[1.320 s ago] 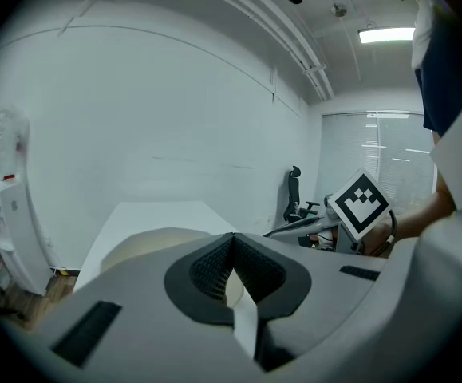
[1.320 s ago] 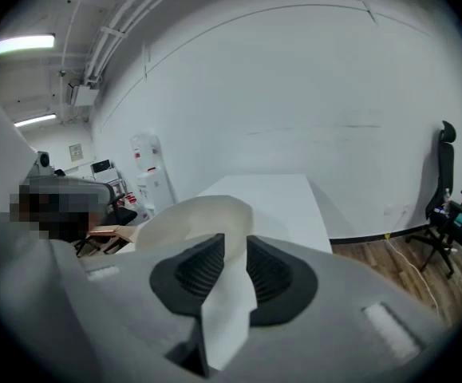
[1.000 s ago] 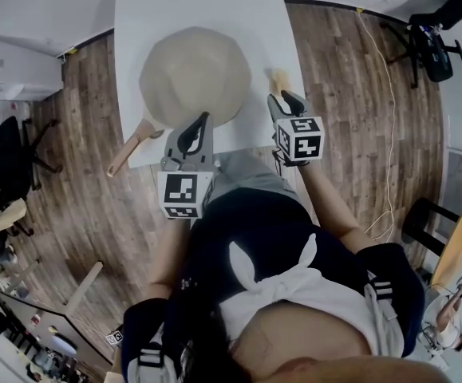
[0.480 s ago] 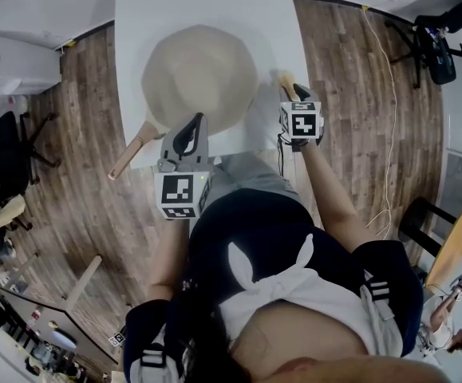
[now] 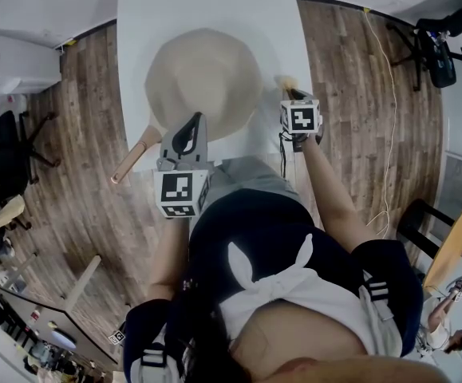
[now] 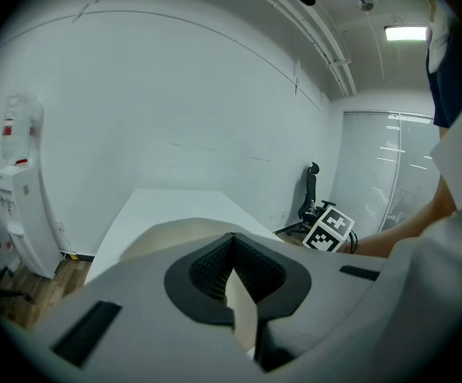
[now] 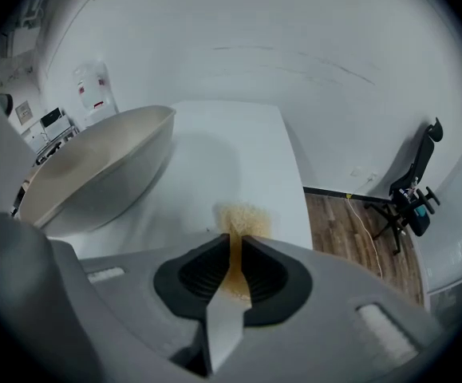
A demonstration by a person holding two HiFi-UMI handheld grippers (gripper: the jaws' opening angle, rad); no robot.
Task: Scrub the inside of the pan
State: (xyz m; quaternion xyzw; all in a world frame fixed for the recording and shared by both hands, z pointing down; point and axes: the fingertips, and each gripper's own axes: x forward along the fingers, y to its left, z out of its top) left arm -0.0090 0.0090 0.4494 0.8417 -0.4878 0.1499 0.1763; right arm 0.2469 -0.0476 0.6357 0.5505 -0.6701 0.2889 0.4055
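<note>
A wide beige pan (image 5: 203,78) with a wooden handle (image 5: 135,154) sits on the white table (image 5: 207,6). My left gripper (image 5: 192,126) hovers over the pan's near rim, shut with nothing in it; in the left gripper view its jaws (image 6: 232,250) meet above the pan (image 6: 167,234). A tan scrubber (image 5: 285,82) lies near the table's right edge. My right gripper (image 5: 293,96) is down on it with its jaws closing. In the right gripper view the pads (image 7: 236,250) squeeze the scrubber (image 7: 245,218) thin, and the pan (image 7: 95,174) rises to the left.
The table's right edge runs just beside the scrubber, with wood floor (image 5: 350,94) below. A black office chair (image 5: 438,38) and a cable (image 5: 386,94) are on the floor at right. A white water dispenser (image 6: 15,206) stands by the wall at left.
My right gripper has moved forward over the scrubber and drawn its jaws in around it. The left gripper has stayed by the pan's near rim.
</note>
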